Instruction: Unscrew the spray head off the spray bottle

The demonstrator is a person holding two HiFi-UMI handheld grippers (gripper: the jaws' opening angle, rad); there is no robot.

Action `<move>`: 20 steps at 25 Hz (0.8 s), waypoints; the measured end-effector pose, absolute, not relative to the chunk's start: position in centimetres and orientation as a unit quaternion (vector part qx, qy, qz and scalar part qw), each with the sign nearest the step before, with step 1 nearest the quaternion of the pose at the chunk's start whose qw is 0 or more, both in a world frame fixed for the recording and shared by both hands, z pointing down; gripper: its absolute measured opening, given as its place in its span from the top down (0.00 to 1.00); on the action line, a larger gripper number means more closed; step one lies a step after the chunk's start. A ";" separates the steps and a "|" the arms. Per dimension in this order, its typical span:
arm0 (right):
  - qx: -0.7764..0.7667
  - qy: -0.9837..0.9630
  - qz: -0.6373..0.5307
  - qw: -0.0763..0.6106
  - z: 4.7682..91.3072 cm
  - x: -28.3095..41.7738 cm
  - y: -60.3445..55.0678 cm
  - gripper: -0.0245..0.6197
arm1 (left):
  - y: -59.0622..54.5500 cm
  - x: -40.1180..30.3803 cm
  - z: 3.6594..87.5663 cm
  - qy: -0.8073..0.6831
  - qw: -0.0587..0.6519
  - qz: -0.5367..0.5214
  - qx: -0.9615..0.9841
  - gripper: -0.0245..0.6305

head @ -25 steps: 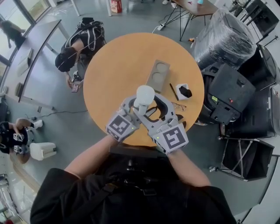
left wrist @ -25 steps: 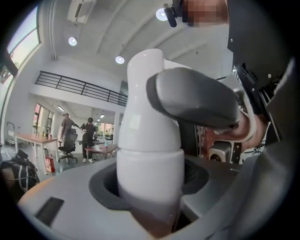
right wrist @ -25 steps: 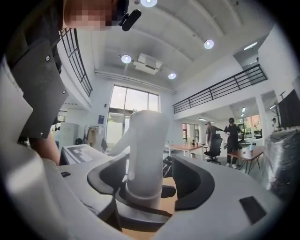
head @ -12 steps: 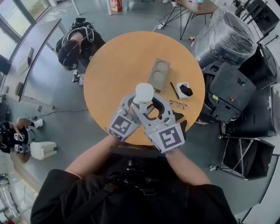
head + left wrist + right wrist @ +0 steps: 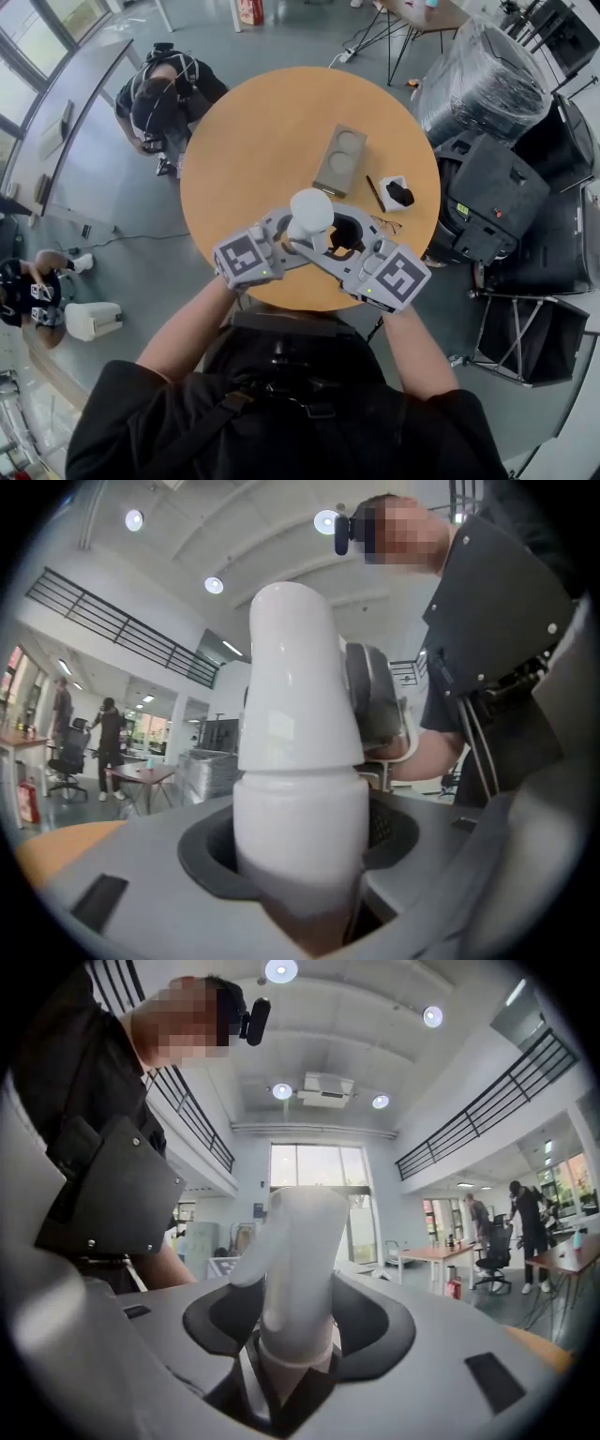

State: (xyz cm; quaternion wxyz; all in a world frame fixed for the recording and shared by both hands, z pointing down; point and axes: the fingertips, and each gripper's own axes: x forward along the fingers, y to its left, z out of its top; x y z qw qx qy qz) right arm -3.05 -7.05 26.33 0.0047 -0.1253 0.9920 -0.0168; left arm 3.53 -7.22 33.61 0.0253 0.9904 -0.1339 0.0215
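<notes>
My right gripper (image 5: 292,1372) just closed its jaws on the spray head (image 5: 298,1241), gripping it, I think; my left gripper (image 5: 302,892) clamps the spray bottle (image 5: 300,808), so unscrewing can begin.

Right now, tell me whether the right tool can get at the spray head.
Likely yes: the right tool has just been closing on the spray head, which already sits inside it; nothing blocks it.

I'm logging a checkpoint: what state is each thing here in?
spray bottle: upright, gripped at its body.
spray head: seated on the bottle, not yet off.
left gripper: shut on the spray bottle.
right gripper: jaws have just been closing, now shut on the spray head.
tray: both round recesses empty.
</notes>
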 end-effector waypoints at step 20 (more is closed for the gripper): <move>0.002 1.000 -0.024 0.020 24.6 -1.5 -4.6 0.58 | -3.9 4.9 33.9 -0.030 0.030 0.030 0.999 0.53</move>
